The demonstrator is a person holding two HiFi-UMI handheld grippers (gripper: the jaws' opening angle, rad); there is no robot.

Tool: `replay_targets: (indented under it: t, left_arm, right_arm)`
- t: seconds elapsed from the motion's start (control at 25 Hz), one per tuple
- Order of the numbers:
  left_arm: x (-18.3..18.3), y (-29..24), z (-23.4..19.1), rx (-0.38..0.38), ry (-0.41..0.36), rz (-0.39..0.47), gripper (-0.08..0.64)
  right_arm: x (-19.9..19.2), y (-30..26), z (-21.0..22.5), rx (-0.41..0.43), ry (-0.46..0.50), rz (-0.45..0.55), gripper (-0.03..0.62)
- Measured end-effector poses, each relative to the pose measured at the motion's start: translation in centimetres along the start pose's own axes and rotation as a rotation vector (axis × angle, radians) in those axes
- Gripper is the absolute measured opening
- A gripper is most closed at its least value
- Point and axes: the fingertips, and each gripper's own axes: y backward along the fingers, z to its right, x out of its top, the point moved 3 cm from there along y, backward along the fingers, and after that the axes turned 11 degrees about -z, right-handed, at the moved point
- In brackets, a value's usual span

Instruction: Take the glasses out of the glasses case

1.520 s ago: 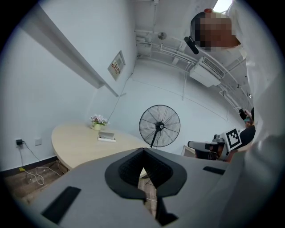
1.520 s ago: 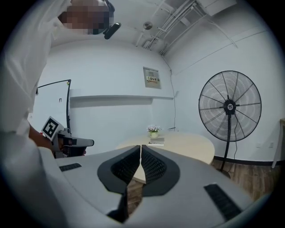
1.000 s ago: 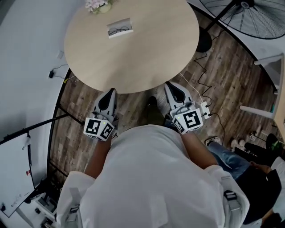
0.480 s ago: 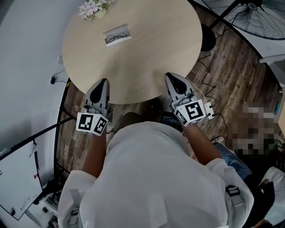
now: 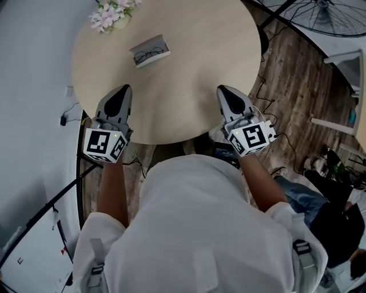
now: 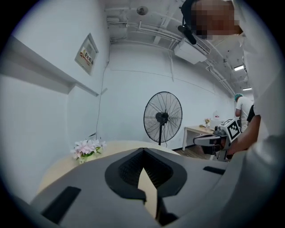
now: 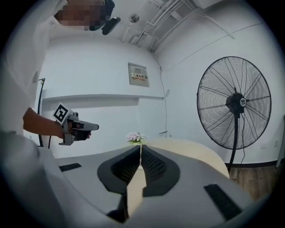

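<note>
Head view coverage is used to locate the task items: the glasses case (image 5: 160,42) is seen lying on the far left part of the round table (image 5: 194,68), with the glasses (image 5: 147,55) visible inside it, so the case is judged to be open; a bunch of flowers (image 5: 107,15) is set near it at the table's far edge. The left gripper (image 5: 119,91) and the right gripper (image 5: 225,91) are held over the near edge of the table, well apart from the case and from each other; in the left gripper view and the right gripper view each pair of jaws is seen drawn together at the tips, with only bare tabletop showing through the narrow slit, so nothing is held. No contact with the case is made yet; the task is judged to be at the approach. Several faults are possible from here: if the jaws are not opened before the case is reached, the case is likely to be pushed across the smooth top; if the case is not steadied, it may be lifted together with the glasses; a thin frame may be bent by a hard pinch; the flowers may be knocked during the reach.
</note>
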Motion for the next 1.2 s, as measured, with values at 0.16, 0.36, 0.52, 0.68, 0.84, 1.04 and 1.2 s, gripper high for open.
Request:
replay_targets:
  t: [0.16, 0.36, 0.52, 0.68, 0.84, 1.04, 1.2]
  left_arm:
    - [0.8, -2.1, -3.6, -0.093, -0.071, -0.055, 0.009]
    - [1.9, -5.0, -7.1, -0.195, -0.148, -0.132, 0.010]
    - [0.8, -7.9, -8.4, -0.291, -0.241, -0.248, 0.011]
    - [-0.6, -10.8, -8.4, -0.396, -0.316, -0.341, 0.055]
    - [-2.4, -14.3, -7.9, -0.443, -0.419, -0.438, 0.083]
    - [-5.8, -18.8, -8.8, -0.468, -0.555, -0.625, 0.101]
    - [-8.5, -22.0, -8.9, -0.483, -0.610, -0.732, 0.101]
  right_arm:
    - [0.1, -0.8, -1.0, -0.076, -0.012, -0.017, 0.026]
    - [0.1, -2.2, -1.8, -0.154, -0.018, -0.040, 0.026]
    - [0.1, -3.5, -2.2, -0.219, -0.019, -0.042, 0.026]
    - [0.5, -4.0, -2.1, -0.275, -0.001, -0.015, 0.026]
    - [-0.5, -4.5, -1.7, -0.278, -0.016, -0.020, 0.026]
    - [-3.1, -6.5, -0.9, -0.254, -0.061, -0.044, 0.026]
    - [-4.6, -7.8, 1.1, -0.248, -0.101, -0.059, 0.026]
